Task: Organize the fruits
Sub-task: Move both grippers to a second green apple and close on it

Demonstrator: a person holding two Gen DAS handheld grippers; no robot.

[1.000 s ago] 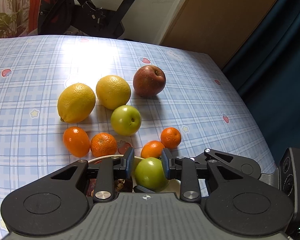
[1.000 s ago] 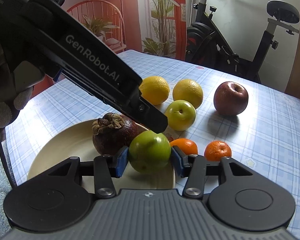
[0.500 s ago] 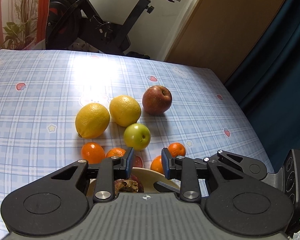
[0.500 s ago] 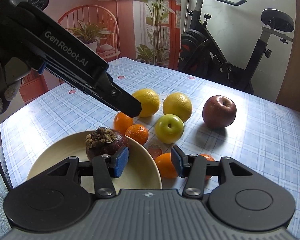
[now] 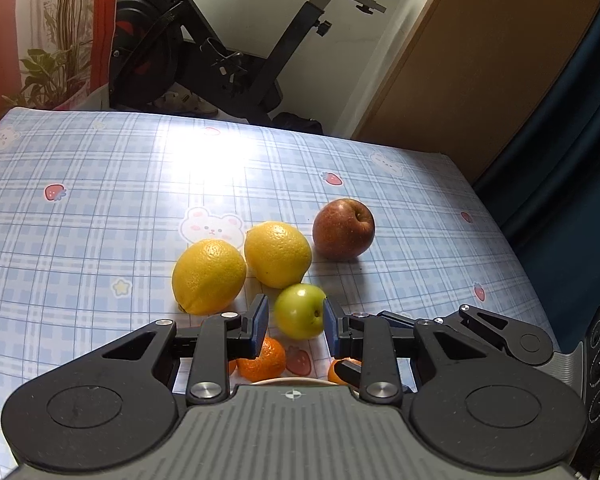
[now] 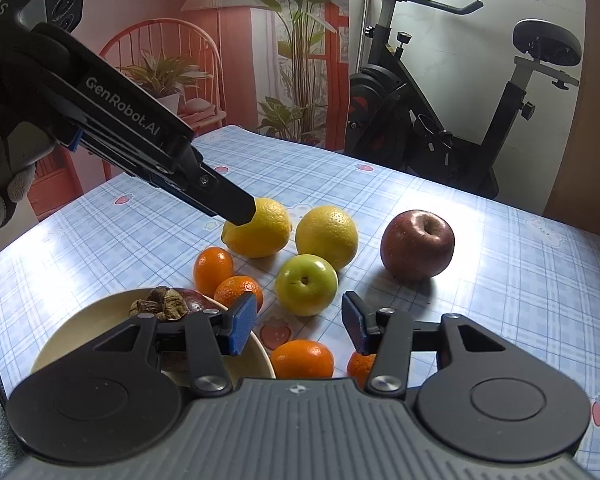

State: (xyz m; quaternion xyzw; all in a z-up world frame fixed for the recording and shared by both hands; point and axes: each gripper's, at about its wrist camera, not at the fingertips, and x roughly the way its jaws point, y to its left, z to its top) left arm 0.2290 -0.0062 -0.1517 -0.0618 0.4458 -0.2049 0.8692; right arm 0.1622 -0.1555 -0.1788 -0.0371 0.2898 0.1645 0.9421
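Observation:
A green apple (image 5: 300, 312) (image 6: 306, 284) lies on the checked tablecloth, beyond both pairs of fingertips and touched by neither. My left gripper (image 5: 294, 318) is open and empty; in the right wrist view it (image 6: 240, 210) hangs above a lemon (image 6: 260, 228). My right gripper (image 6: 298, 322) is open and empty too, above the near edge of the fruit. A second lemon (image 6: 327, 236), a red apple (image 6: 417, 245) and several small oranges (image 6: 302, 358) lie loose. A cream plate (image 6: 60, 344) at the near left holds a dark mangosteen (image 6: 194, 300).
The table's right edge (image 5: 512, 248) drops off beside a dark curtain. An exercise bike (image 6: 440, 132) stands behind the far edge, with plants and a red chair to the left. A gloved hand (image 6: 4, 184) holds the left gripper.
Both grippers have drawn back and up from the plate. The green apple that showed between the fingers over the plate one second ago is now hidden below the gripper bodies.

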